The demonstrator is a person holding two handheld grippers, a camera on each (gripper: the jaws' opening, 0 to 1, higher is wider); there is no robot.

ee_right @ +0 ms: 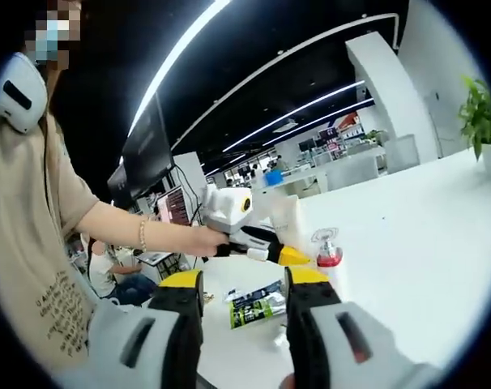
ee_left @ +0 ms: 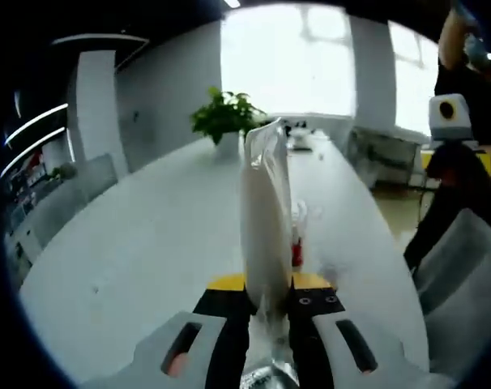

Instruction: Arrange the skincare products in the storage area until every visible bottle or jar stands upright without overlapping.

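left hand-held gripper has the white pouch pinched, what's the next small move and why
Probably lower the white pouch onto bare white table left of the small red-collared bottle, since the left hand-held gripper holds it upright, seemingly above the surface.

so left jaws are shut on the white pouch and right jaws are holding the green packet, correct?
Half right. The right gripper holds nothing: in the right gripper view its jaws stand open, the green packet lying on the table beyond. The left gripper does clamp the white pouch.
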